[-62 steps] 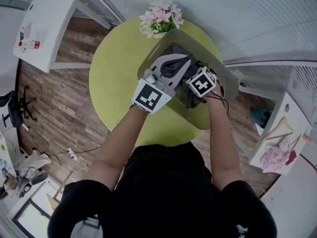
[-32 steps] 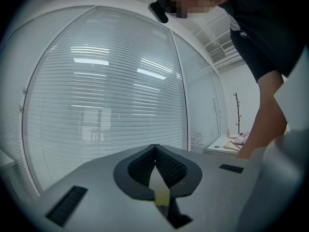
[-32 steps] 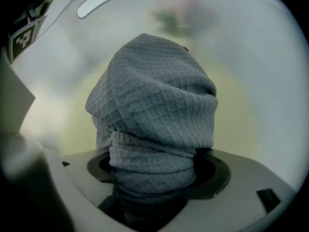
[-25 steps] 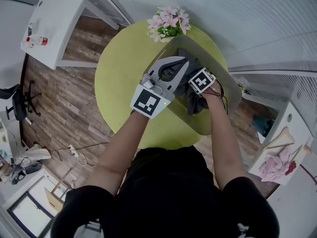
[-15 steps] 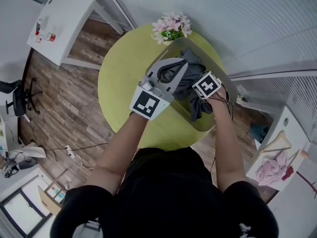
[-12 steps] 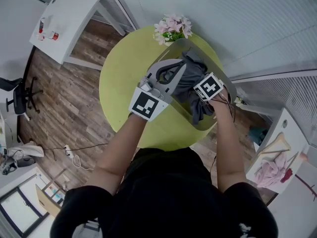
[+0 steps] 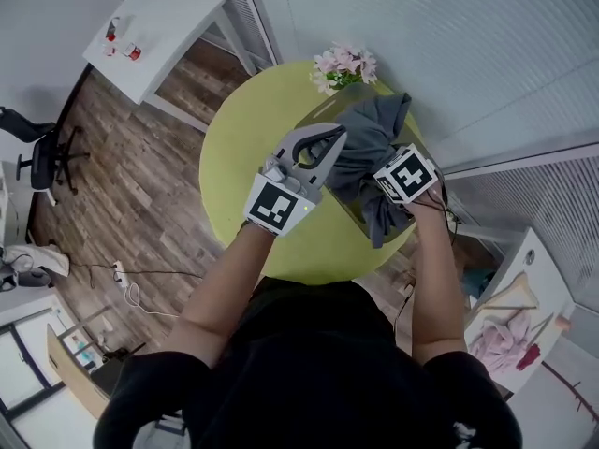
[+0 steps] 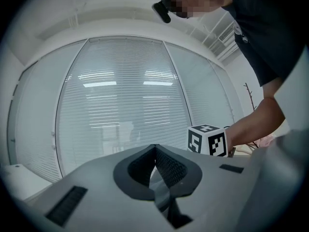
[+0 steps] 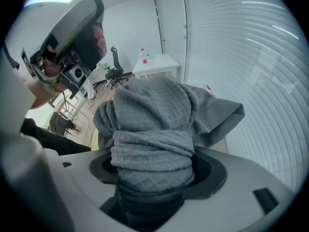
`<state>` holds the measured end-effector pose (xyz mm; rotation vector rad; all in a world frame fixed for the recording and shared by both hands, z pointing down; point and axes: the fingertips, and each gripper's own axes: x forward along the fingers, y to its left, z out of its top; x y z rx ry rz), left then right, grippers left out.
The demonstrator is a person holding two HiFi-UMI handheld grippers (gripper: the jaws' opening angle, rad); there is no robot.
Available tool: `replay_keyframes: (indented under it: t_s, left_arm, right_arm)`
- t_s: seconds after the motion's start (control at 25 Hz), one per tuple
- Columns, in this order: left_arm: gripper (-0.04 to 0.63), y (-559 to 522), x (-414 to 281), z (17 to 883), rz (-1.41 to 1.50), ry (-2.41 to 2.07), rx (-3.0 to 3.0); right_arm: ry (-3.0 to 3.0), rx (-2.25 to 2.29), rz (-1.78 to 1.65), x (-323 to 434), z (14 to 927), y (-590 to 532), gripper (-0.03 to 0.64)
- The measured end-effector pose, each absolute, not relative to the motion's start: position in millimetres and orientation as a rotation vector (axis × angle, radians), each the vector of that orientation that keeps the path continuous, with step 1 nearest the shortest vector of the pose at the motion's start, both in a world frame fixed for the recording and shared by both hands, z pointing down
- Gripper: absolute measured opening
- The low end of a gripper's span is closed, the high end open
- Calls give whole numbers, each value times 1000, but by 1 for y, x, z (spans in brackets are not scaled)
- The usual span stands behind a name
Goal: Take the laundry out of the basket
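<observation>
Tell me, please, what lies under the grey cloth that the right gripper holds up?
Only a strip of the basket's rim shows under the grey cloth, on the green table. The cloth covers the basket's inside.

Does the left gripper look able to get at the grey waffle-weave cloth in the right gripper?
Probably yes: the left gripper sits right beside the grey waffle-weave cloth, nothing between them, though its fingers are shut.

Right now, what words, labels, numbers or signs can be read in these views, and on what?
No readable text anywhere.
Left marker cube, right marker cube: black-and-white square patterns, no letters.
Bottles on the white side table: labels too small to read.
Grey cloth: no print shows.
</observation>
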<state>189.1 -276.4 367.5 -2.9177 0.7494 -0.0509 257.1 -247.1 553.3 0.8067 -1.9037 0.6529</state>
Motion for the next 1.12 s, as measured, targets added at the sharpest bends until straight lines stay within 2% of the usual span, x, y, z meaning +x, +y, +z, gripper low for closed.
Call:
replay_keyframes:
  t_s: [0.52, 1.12]
  left_arm:
    - [9, -258, 130, 336, -3, 920, -2857]
    - [9, -245, 15, 328, 32, 1000, -2801]
  right_arm:
    - [-1982, 757, 516, 200, 488, -246, 364]
    - [-2000, 711, 442, 74, 468, -233, 364]
